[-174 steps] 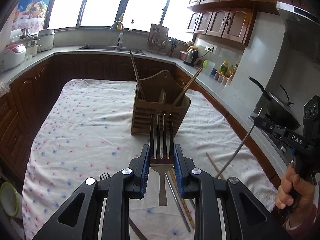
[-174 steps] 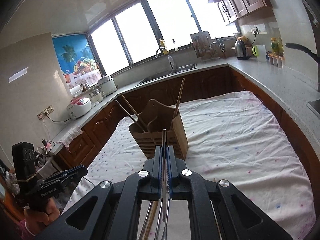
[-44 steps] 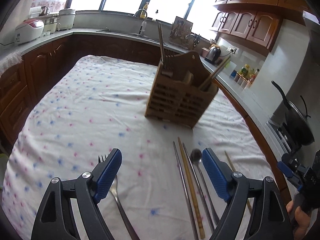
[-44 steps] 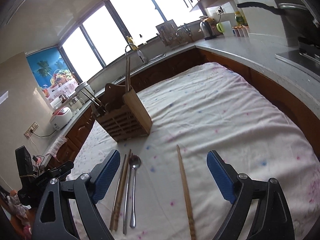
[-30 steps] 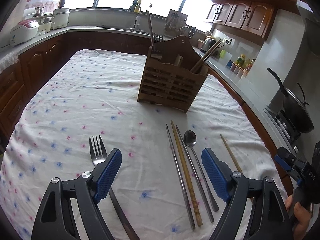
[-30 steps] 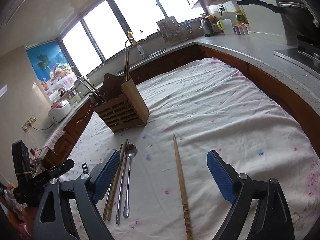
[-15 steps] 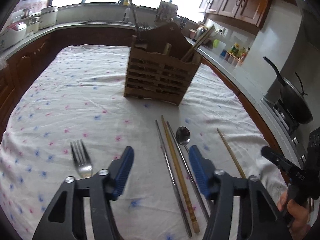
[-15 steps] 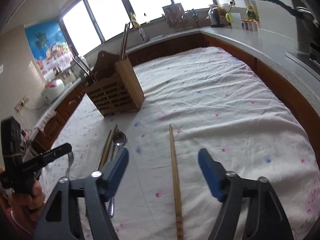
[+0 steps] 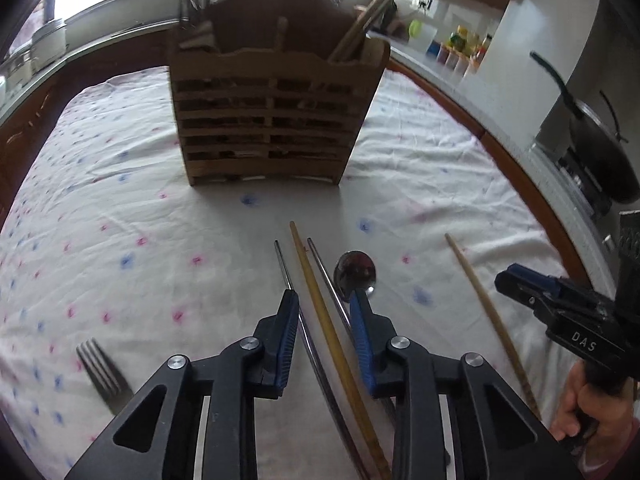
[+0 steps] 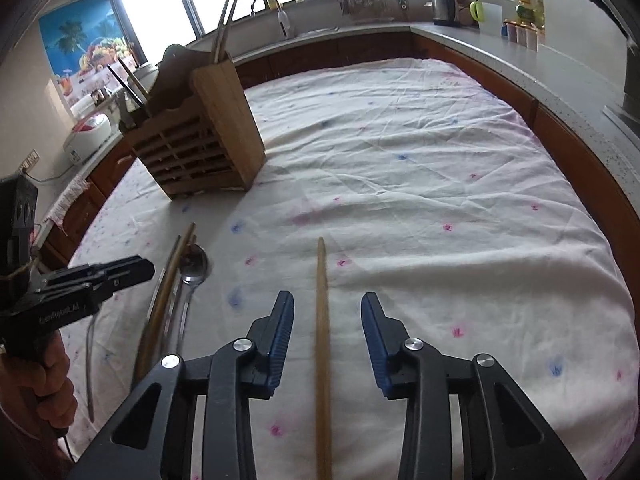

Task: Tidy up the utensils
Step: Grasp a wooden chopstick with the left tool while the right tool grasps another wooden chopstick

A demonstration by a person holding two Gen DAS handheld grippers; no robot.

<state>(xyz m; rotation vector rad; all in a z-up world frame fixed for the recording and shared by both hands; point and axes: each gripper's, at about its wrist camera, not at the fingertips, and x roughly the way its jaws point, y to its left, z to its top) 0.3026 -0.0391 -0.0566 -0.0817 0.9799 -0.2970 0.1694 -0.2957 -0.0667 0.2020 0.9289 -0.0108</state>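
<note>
Wooden chopsticks are lying between both pairs of closing jaws on the spotted cloth [image 10: 400,152].

The left gripper [image 9: 326,332] is narrowing around a wooden chopstick [image 9: 320,312] and two metal ones, pads not yet pressing. The right gripper [image 10: 327,336] is closing astride a lone chopstick [image 10: 322,320], untouched. The wooden holder [image 9: 272,120] is standing at twelve o'clock; a fork [image 9: 100,376] is lying at eight.

Cloth [image 10: 420,152] on worktop: white, scattered pink and blue flecks. Utensil holder [image 9: 272,120]: slatted brown wood. Lone chopstick [image 10: 322,344]: tan wood. Spoon [image 9: 355,272] and fork [image 9: 102,376]: silver metal. Hand-held gripper pads [image 10: 282,336]: blue on black.
</note>
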